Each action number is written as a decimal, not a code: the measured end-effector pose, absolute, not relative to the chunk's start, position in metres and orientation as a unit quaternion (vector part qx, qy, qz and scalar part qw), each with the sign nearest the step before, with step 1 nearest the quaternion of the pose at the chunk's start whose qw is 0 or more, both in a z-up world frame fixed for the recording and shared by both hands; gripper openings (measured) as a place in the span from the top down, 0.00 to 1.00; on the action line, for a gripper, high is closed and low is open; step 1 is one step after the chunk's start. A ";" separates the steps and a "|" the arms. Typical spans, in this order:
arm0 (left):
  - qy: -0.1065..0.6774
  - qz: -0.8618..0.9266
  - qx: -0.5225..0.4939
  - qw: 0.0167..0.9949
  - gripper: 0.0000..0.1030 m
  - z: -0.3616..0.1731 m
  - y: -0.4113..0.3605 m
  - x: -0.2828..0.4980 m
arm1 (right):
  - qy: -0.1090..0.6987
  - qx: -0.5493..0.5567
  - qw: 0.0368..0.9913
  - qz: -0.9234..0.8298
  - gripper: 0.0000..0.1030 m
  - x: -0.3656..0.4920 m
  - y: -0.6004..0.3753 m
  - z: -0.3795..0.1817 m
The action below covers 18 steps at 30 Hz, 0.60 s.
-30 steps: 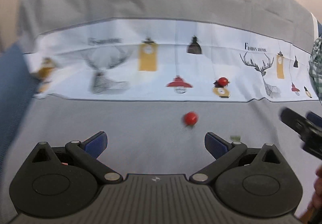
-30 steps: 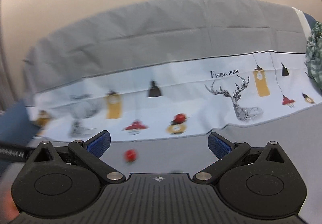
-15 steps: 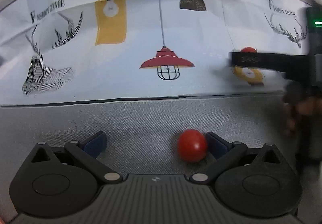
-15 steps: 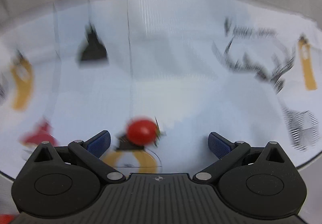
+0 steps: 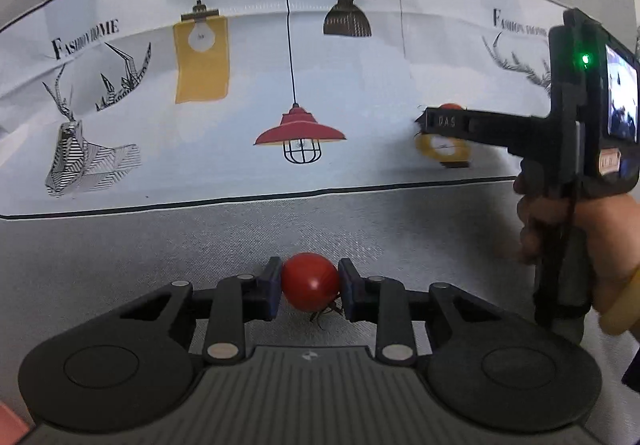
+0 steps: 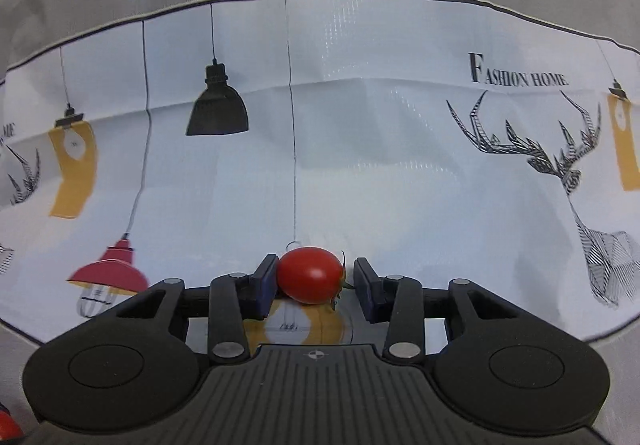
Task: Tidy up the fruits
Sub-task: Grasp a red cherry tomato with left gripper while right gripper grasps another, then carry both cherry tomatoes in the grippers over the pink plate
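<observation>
Left claw [image 5: 308,291]: both pads press the sides of a red cherry tomato [image 5: 310,281], pinching it over the grey strip of the cloth-covered tabletop [image 5: 120,245]. Right claw [image 6: 316,285]: its left pad touches a second cherry tomato [image 6: 310,279], while a narrow gap shows at the right pad beside the green stem, so the grip is not fully closed; this tomato lies on the white printed band [image 6: 360,185] over a yellow lamp print. Farther off in the left view, the right claw reaches across the white band near the red lamp print [image 5: 300,133].
</observation>
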<state>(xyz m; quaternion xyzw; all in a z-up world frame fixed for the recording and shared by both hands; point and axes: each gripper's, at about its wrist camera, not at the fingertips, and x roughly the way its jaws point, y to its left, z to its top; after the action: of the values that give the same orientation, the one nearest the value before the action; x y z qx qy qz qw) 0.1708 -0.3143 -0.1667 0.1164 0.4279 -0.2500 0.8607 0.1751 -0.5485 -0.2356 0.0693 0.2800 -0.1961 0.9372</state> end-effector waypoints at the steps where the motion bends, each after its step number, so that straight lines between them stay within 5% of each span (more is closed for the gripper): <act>1: 0.429 -0.252 0.112 0.860 0.68 -0.161 -0.312 0.167 | 0.280 0.071 0.937 -0.195 0.59 0.171 -0.544 -0.231; 18: 0.433 -0.229 0.114 0.864 0.68 -0.049 -0.179 0.058 | 0.302 0.123 0.936 -0.133 0.59 0.030 -0.395 -0.112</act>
<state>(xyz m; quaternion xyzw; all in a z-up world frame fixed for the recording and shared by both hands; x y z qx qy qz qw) 0.0585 -0.1795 -0.0495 0.1144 0.4327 -0.2291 0.8644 0.0297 -0.3953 -0.1118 0.1234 0.3025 -0.1331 0.9357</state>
